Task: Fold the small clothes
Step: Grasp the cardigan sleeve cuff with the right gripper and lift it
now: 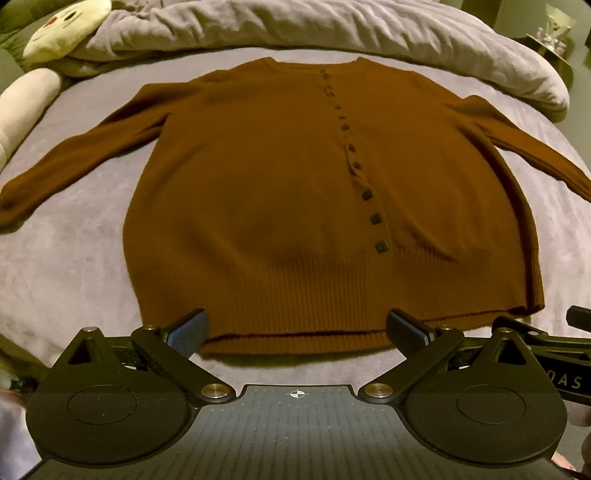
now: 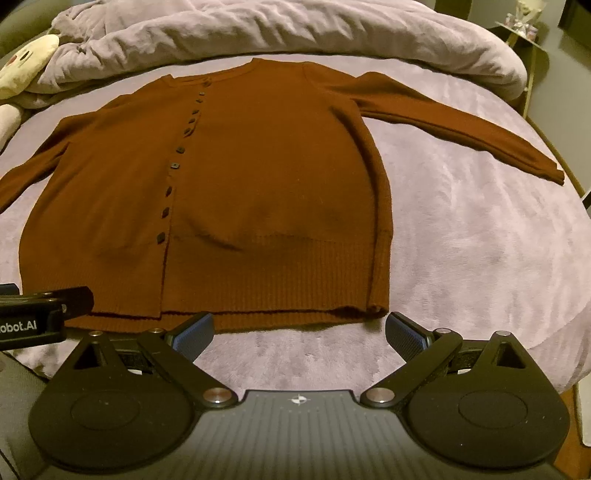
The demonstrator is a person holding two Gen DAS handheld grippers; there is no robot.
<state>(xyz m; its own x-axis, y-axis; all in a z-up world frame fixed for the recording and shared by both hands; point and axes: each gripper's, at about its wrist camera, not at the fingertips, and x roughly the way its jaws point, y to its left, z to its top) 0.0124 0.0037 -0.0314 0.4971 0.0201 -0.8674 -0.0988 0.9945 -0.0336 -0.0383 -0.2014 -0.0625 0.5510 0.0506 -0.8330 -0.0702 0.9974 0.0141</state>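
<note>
A brown buttoned cardigan [image 1: 288,192] lies flat on the bed, front up, both sleeves spread out to the sides. Its ribbed hem faces me. My left gripper [image 1: 297,332] hovers open just above the hem's middle, nothing between its blue-padded fingers. In the right wrist view the same cardigan [image 2: 266,184] fills the centre, its right sleeve [image 2: 461,125] reaching out to the right. My right gripper [image 2: 299,334] is open over bare bedspread, just short of the hem's right part. The left gripper's body [image 2: 40,314] shows at the left edge there.
The bed has a lilac fleece cover [image 2: 461,240]. A bunched grey duvet [image 1: 314,29] lies along the far side. A cream plush toy [image 1: 62,33] sits at the far left, and a small shelf [image 2: 524,29] stands beyond the bed at far right.
</note>
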